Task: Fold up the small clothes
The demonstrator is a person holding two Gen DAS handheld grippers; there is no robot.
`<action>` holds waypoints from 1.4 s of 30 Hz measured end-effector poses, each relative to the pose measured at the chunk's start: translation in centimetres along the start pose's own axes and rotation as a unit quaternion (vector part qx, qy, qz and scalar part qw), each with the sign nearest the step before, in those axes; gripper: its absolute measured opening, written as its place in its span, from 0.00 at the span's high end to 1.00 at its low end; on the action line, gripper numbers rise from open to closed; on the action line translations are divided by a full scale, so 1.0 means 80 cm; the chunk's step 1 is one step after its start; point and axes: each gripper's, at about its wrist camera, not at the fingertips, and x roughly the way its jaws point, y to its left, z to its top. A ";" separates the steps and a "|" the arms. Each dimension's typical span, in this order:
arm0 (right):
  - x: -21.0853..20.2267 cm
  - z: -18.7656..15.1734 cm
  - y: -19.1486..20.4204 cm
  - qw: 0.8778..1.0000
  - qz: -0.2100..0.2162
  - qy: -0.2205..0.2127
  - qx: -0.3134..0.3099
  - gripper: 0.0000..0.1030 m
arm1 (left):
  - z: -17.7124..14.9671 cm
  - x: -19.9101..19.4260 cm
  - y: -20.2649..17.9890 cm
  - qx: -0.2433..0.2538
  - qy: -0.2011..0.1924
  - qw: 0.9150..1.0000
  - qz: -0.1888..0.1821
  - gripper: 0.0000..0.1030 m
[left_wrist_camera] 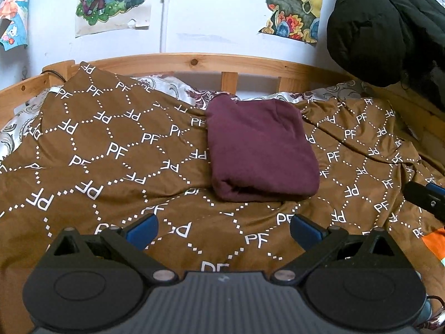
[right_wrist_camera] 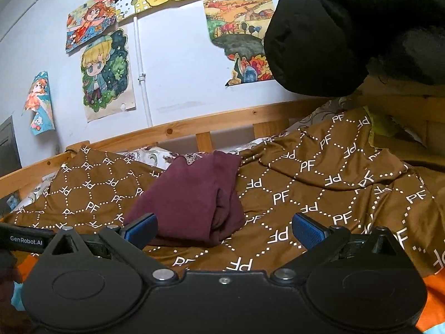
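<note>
Left wrist view: we see the left gripper (left_wrist_camera: pixel 224 229) with its blue-padded fingers (left_wrist_camera: pixel 141 231) spread wide apart and holding nothing. Ahead of the fingers, slightly toward the right one, lies the maroon garment (left_wrist_camera: pixel 261 150), folded into a compact, roughly square bundle. It rests on the brown bedspread (left_wrist_camera: pixel 111 150) printed with white "PF" letters and dotted lines, clear of both fingertips. Beyond it runs the wooden bed rail (left_wrist_camera: pixel 194 62), and above that the white wall carries paper drawings (left_wrist_camera: pixel 114 0). A black padded jacket (left_wrist_camera: pixel 375 33) hangs well beyond the right finger.

Right wrist view: we see the right gripper (right_wrist_camera: pixel 224 229), its fingers (right_wrist_camera: pixel 307 232) likewise wide apart and empty. Here the maroon garment (right_wrist_camera: pixel 192 197) lies just ahead of the left finger, whose tip overlaps its near edge in the picture; we cannot tell whether they touch. The brown bedspread (right_wrist_camera: pixel 319 194) fills the space between and beyond the fingers. The left gripper's body is at the left edge of this view.
</note>
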 end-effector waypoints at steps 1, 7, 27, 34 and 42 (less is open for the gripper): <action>0.000 0.000 0.000 1.000 0.000 0.000 0.000 0.01 | 0.000 0.000 0.000 0.000 0.000 1.000 0.000 0.01; 0.001 0.000 0.000 1.000 0.002 0.000 -0.004 0.01 | -0.001 -0.002 0.000 -0.001 -0.001 1.000 0.000 0.01; 0.001 0.000 -0.001 1.000 0.002 0.001 -0.001 0.01 | 0.000 -0.003 -0.005 0.002 0.001 1.000 0.001 0.01; 0.002 -0.003 -0.002 1.000 0.000 0.004 0.001 0.01 | 0.000 -0.003 -0.005 0.002 0.002 1.000 0.000 0.01; 0.002 -0.003 -0.002 1.000 0.000 0.005 0.002 0.01 | -0.001 -0.003 -0.006 0.003 0.003 1.000 0.000 0.01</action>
